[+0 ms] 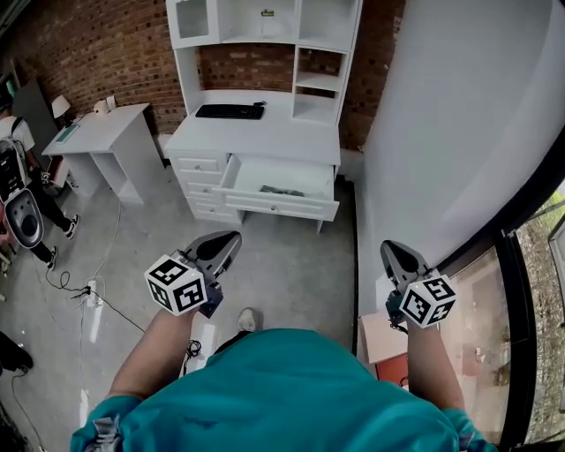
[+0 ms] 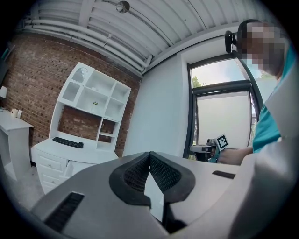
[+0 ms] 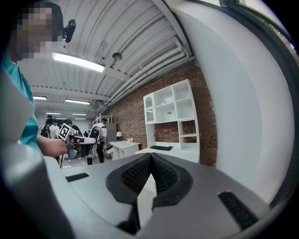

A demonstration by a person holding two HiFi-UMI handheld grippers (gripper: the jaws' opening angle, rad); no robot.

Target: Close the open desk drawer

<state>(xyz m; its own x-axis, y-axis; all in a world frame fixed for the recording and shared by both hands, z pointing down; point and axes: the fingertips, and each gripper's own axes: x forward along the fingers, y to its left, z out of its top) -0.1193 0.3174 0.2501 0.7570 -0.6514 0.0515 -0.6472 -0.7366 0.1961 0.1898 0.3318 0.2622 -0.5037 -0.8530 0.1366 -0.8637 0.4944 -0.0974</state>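
Nothing of the job is done yet: the drawer (image 1: pixel 281 188) stands pulled well out from under the front edge of the desk (image 1: pixel 256 137), toward its right-hand end, and the person stands well back from it. The left gripper (image 1: pixel 225 240) and the right gripper (image 1: pixel 391 249) both have their jaws pressed together on nothing and touch nothing. To my eye the whole approach and push are left.

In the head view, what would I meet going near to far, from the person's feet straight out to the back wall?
shoe → open drawer → keyboard → shelf hutch → brick wall
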